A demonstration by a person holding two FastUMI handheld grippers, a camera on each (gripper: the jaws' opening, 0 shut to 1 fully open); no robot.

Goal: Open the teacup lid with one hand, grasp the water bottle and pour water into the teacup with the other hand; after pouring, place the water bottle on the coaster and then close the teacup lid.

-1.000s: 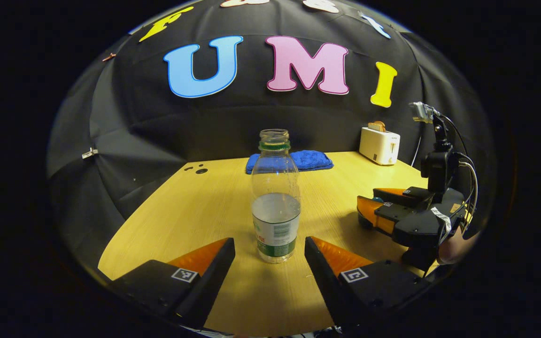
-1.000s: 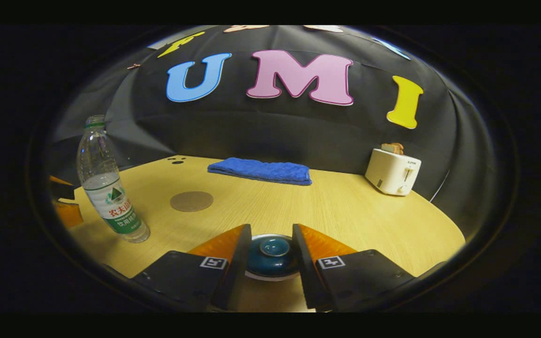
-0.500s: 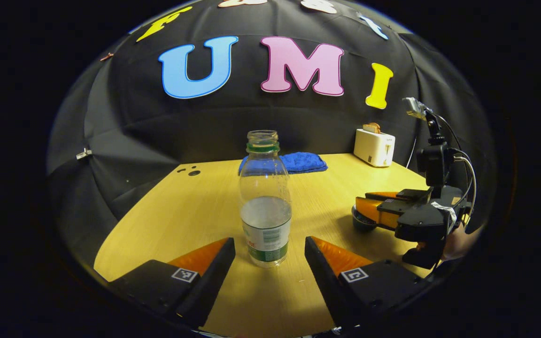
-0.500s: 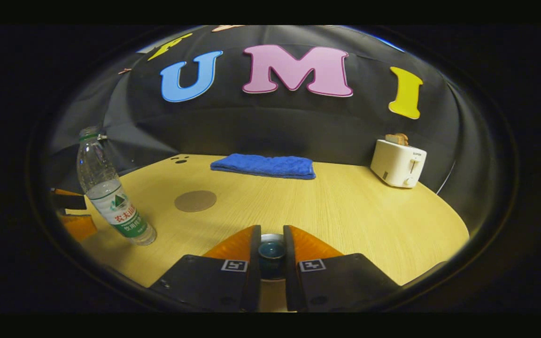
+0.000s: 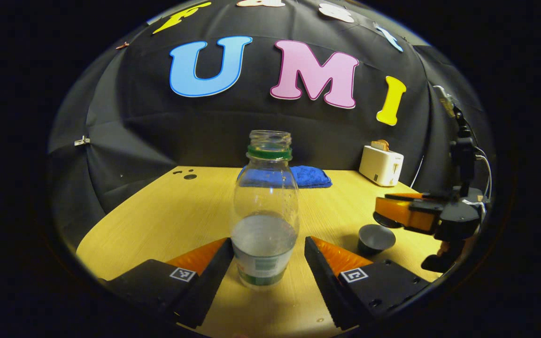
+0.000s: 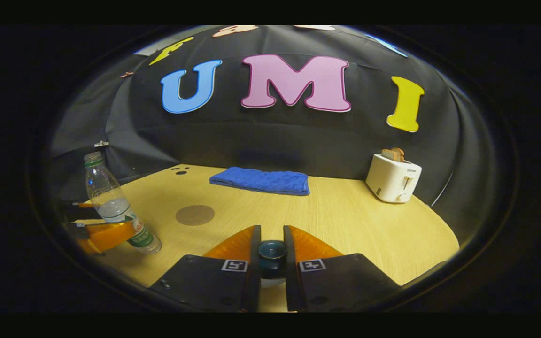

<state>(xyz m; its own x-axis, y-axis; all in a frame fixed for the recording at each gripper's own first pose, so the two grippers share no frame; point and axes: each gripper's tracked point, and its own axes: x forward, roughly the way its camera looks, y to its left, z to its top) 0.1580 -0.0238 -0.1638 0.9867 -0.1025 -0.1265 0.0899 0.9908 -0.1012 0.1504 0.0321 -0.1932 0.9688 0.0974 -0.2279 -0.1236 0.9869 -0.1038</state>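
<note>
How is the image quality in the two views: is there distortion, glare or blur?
Left gripper view: strong fisheye bend; the table edge curves; the water bottle is sharp, with small glints on its plastic. Right gripper view: same curving, dimmer; the lid between the fingers looks dark and slightly soft.

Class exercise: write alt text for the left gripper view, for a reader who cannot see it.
An uncapped water bottle, partly full, stands on a wooden table between the open left gripper fingers. At right, the right gripper holds a lid above an open teacup.
</note>
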